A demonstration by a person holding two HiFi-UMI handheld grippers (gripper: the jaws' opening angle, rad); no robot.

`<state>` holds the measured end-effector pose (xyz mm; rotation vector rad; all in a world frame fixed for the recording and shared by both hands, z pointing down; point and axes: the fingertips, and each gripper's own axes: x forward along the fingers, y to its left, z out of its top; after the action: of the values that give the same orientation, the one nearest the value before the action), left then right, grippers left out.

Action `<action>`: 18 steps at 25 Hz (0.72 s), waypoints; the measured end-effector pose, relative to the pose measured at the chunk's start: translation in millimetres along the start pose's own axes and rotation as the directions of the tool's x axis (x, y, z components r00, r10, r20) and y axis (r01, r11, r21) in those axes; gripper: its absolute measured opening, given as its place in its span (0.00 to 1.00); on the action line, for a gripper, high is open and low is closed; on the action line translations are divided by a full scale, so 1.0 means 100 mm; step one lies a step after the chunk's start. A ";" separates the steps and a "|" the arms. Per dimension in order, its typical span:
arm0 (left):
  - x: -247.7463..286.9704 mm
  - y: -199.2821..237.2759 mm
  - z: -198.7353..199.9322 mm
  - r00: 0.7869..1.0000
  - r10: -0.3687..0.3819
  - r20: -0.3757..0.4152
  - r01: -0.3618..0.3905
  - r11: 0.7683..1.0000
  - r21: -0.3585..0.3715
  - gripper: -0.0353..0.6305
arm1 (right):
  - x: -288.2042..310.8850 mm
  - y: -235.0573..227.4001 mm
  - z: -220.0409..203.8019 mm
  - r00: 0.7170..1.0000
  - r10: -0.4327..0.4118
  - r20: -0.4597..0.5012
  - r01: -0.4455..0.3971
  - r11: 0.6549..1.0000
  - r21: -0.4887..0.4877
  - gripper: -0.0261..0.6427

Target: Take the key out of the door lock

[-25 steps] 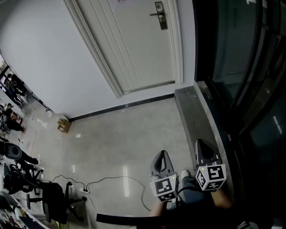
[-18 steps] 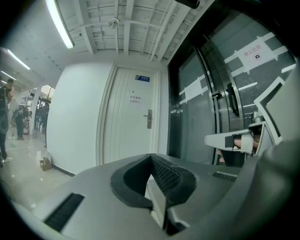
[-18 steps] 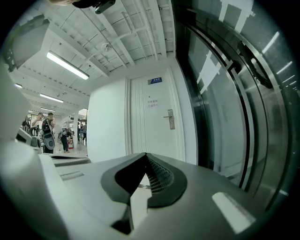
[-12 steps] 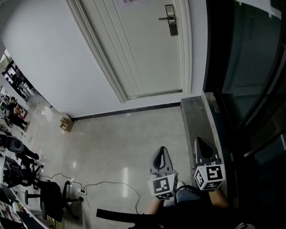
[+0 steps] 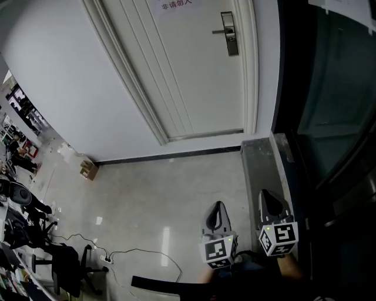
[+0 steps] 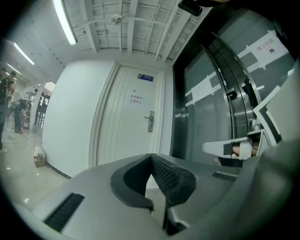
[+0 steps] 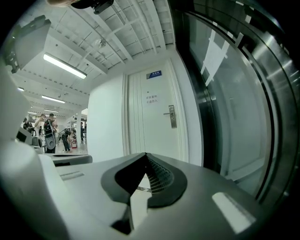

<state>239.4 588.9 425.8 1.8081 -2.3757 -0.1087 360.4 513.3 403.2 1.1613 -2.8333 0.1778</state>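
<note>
Nearest, at about 5 o'clock in the head view, the left gripper [image 5: 218, 206] and the right gripper [image 5: 267, 195] are held side by side, close together but not touching, both pointing up toward 12 o'clock. Each gripper's own view shows its ribbed black pads meeting at the tips, so both pairs of jaws are pressed together with nothing between them. Under the left gripper lies the glossy pale floor [image 5: 153, 188]. The right gripper hangs over a grey stone ledge [image 5: 258, 159] that runs from 5 o'clock up toward 1 o'clock along a dark glass wall [image 5: 335, 94]. At 7 o'clock a thin cable [image 5: 147, 254] trails across the floor to a power strip [image 5: 107, 259], with a black office chair [image 5: 64, 267] just beyond it. Farther off, at 9 o'clock, a small cardboard box [image 5: 89, 169] sits against the black baseboard of a white wall [image 5: 53, 82]. Farthest, at 12 to 1 o'clock, stands the closed white door [image 5: 194, 70] with a paper notice [image 5: 176, 4] near its top. The door lock [image 5: 230, 34], a metal plate with a lever handle, sits on the door's right edge, well apart from both grippers. It is too small in every view to tell whether a key sits in it.
</note>
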 end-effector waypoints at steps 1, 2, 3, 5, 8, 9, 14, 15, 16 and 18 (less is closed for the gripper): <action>0.07 0.03 -0.01 1.000 0.002 -0.007 -0.002 1.000 -0.002 0.05 | 0.09 0.00 -0.01 1.000 0.003 -0.005 -0.003 1.000 -0.001 0.04; 0.13 0.06 -0.01 1.000 0.003 -0.010 -0.003 1.000 -0.002 0.05 | 0.17 0.01 -0.01 1.000 0.005 -0.007 -0.005 1.000 -0.003 0.04; 0.21 0.10 -0.01 1.000 0.004 -0.010 -0.004 1.000 -0.002 0.05 | 0.25 0.02 0.00 1.000 0.008 -0.007 -0.008 1.000 -0.007 0.04; 0.41 0.19 0.02 1.000 0.005 -0.008 -0.005 1.000 0.005 0.05 | 0.46 0.01 0.04 1.000 0.011 0.003 -0.011 1.000 -0.012 0.04; 0.82 0.33 0.07 1.000 -0.003 -0.020 0.004 1.000 0.026 0.05 | 0.87 -0.05 0.09 1.000 0.017 0.003 -0.017 1.000 -0.007 0.04; 0.95 0.38 0.08 1.000 -0.005 -0.025 0.006 1.000 0.030 0.05 | 1.02 -0.06 0.10 1.000 0.020 -0.001 -0.020 1.000 -0.006 0.04; 1.62 0.75 0.24 1.000 -0.010 -0.029 0.011 1.000 0.024 0.05 | 1.74 -0.06 0.34 1.000 0.021 0.021 -0.021 1.000 -0.020 0.04; 1.75 0.81 0.28 1.000 -0.013 -0.028 0.014 1.000 0.025 0.05 | 1.87 -0.07 0.39 0.999 0.016 0.028 -0.016 1.000 -0.018 0.04; 1.87 0.87 0.31 0.999 -0.018 -0.027 0.019 0.999 0.027 0.05 | 2.00 -0.10 0.43 0.999 0.010 0.032 -0.009 1.000 -0.013 0.04; 2.11 0.97 0.36 0.999 -0.029 -0.026 0.029 0.999 0.034 0.05 | 2.25 -0.14 0.47 0.999 -0.003 0.040 0.003 1.000 0.002 0.04</action>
<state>86.7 410.6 421.8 1.8483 -2.3487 -0.0473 208.8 341.1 383.2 1.1829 -2.8660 0.1588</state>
